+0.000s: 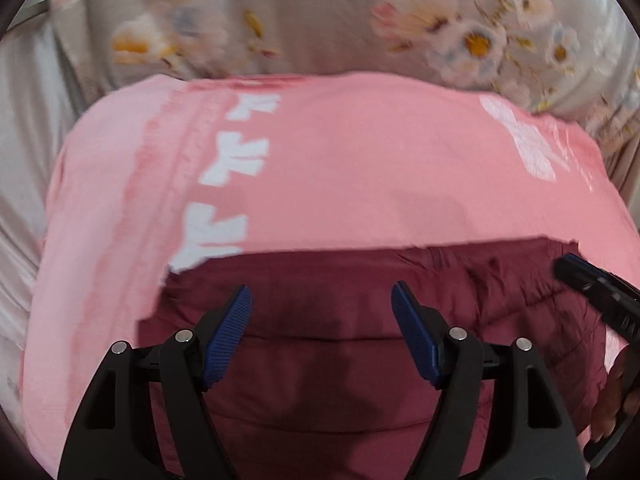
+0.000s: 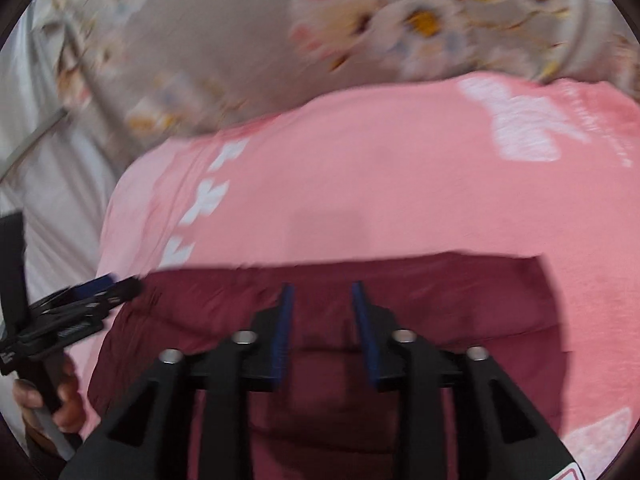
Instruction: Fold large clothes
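Note:
A folded maroon garment (image 1: 340,344) lies on a pink towel with white shapes (image 1: 340,168); both show in the right wrist view too, the garment (image 2: 420,312) and the towel (image 2: 360,200). My left gripper (image 1: 322,300) is open and empty, hovering over the maroon garment. My right gripper (image 2: 323,300) is open with a narrower gap, empty, over the same garment. The right gripper's tip shows at the right of the left wrist view (image 1: 592,284). The left gripper appears at the left of the right wrist view (image 2: 80,300), held by a hand.
A grey bedsheet with floral print (image 1: 320,12) lies beyond the towel, also in the right wrist view (image 2: 240,40). Pale plain fabric (image 1: 20,160) lies at the left. The person's hand (image 2: 60,404) grips the left tool's handle.

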Tool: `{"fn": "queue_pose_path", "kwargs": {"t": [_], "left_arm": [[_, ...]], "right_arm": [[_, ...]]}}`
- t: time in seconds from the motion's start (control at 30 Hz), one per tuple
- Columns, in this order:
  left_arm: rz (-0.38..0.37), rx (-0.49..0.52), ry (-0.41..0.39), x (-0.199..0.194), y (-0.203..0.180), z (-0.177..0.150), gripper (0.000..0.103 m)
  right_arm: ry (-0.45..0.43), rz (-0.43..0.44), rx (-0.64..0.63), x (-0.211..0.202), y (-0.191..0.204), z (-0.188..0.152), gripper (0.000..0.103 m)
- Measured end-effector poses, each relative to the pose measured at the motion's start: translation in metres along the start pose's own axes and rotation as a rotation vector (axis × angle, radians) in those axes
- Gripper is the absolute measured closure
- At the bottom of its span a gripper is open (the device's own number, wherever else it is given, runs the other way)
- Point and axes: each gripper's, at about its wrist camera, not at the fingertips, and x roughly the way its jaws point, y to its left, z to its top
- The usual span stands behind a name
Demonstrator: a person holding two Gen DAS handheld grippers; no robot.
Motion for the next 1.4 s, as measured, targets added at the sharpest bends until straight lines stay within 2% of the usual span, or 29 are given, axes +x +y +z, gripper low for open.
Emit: {"fn": "queue_pose_path", "kwargs": {"t": [0.13,0.17,0.2,0.23,0.4,0.57,0.7,1.0,1.27,1.4], "left_arm": [[-0.002,0.001,0.076,0.036,-0.018,-0.003,0.033],[0.001,-0.003,0.09,0.043,-0.019,-0.003,0.033],[0.006,-0.002,0.095,0.047,-0.019,-0.004,0.033],[0.015,-0.001,0.097,0.052,-0.02,-0.002,0.033],[0.04,0.002,0.097,0.067,-0.021,0.008,0.033],[0.059,-0.019,0.09,0.087,-0.019,0.014,0.032],[0.07,-0.023,0.07,0.098,-0.021,0.011,0.028],[0.092,-0.039,0.005,0.106,-0.022,0.001,0.021],[0.104,-0.042,-0.008,0.108,-0.024,0.0,0.02],[0.102,-0.042,-0.01,0.108,-0.023,0.0,0.019]], "right_arm": [[0.094,-0.02,-0.041,0.041,0.014,-0.001,0.065],[0.112,-0.024,-0.046,0.05,0.013,-0.002,0.073],[0.133,-0.029,-0.052,0.06,0.013,-0.001,0.093],[0.143,-0.036,-0.054,0.066,0.012,0.0,0.101],[0.048,-0.057,-0.078,0.056,0.016,0.015,0.103],[0.079,-0.106,-0.102,0.084,0.013,0.011,0.103],[0.092,-0.104,-0.086,0.099,0.01,0.007,0.103],[0.049,-0.119,-0.106,0.103,0.012,-0.001,0.103],[0.035,-0.113,-0.101,0.104,0.011,-0.002,0.103],[0.032,-0.079,-0.074,0.102,0.007,-0.001,0.103]]}}
